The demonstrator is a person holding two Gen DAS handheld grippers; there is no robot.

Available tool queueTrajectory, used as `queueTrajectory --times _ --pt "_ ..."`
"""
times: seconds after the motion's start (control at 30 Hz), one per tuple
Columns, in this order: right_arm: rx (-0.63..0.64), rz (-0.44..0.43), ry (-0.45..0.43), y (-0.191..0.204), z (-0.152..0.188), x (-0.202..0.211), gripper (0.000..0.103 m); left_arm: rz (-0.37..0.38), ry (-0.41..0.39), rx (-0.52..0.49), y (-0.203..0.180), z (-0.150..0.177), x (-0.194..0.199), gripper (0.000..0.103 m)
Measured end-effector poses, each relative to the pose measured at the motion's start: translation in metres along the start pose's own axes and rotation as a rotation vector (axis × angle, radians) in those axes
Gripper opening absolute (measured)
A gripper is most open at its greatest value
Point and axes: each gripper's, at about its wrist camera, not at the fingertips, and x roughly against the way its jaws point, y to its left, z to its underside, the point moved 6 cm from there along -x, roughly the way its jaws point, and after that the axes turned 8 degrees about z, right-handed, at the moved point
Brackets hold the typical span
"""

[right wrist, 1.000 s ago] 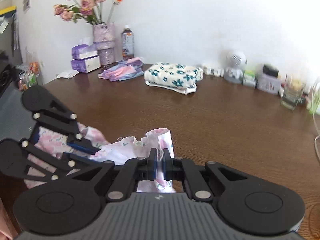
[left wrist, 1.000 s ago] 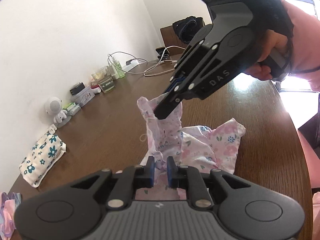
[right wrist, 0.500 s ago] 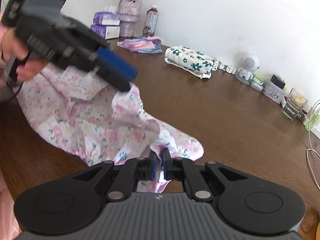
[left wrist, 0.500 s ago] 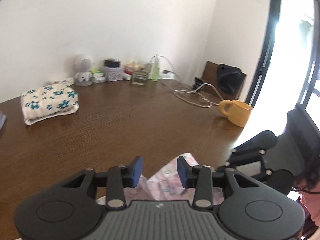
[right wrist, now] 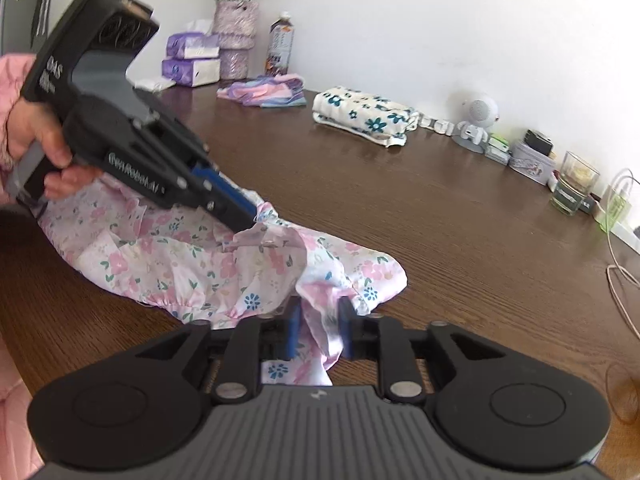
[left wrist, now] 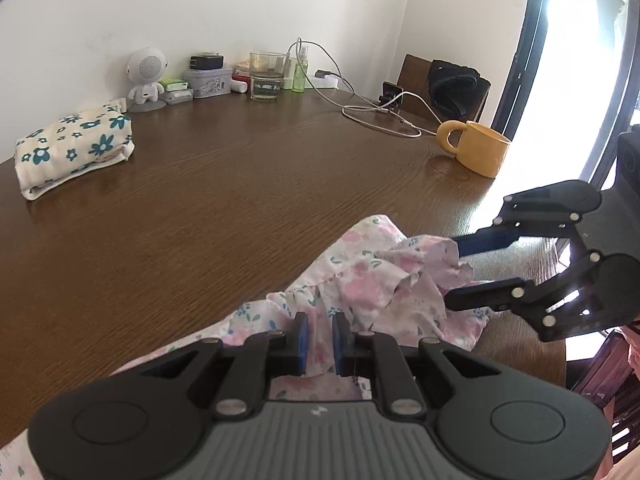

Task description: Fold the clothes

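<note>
The pink floral garment (right wrist: 224, 264), pinched by both half a second earlier, is now released crumpled on the table (left wrist: 240, 184), the right gripper (right wrist: 318, 330) spread wide, the left gripper (left wrist: 319, 338) narrowly parted, so regrasping is likely needed.

under my tongs: thin matt floral cloth garment (right wrist: 192, 264) | ahead: glossy wood-grain table (left wrist: 224, 200) | my left gripper (left wrist: 319, 338): matt black plastic, metal pins | far right: smooth yellow mug (left wrist: 478, 152)
</note>
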Motion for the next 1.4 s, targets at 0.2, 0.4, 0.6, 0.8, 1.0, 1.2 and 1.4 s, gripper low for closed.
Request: queueTrajectory --times 0.2,0.4,0.6,0.8,1.0,1.2,1.4 --pt "-0.147 -0.042 -0.111 -0.015 -0.014 0.032 0.047 -0.026 0.001 -0.043 -0.006 0.003 -0.002 0.011" --pt "-0.343 -0.085 -0.234 -0.028 -0.05 0.031 0.053 -0.052 0.002 -0.086 -0.012 0.006 -0.004 0.012" --pt "-0.431 -0.083 -0.166 -0.025 -0.056 -0.006 0.052 -0.056 -0.006 -0.099 -0.013 0.007 -0.004 0.012" --pt "-0.443 -0.046 -0.008 -0.013 -0.017 -0.031 0.028 -0.06 -0.014 -0.106 -0.013 0.008 -0.004 0.012" --pt "-0.428 -0.024 0.044 0.0 0.009 -0.028 0.028 -0.057 -0.018 -0.076 -0.009 0.004 -0.002 0.019" --pt "-0.412 -0.01 0.035 0.003 0.011 -0.026 0.028 -0.058 -0.108 -0.057 -0.012 -0.012 0.019 0.027" --pt "-0.396 0.006 0.03 0.005 0.01 -0.025 0.028 -0.034 -0.094 -0.081 -0.023 -0.017 0.008 0.026"
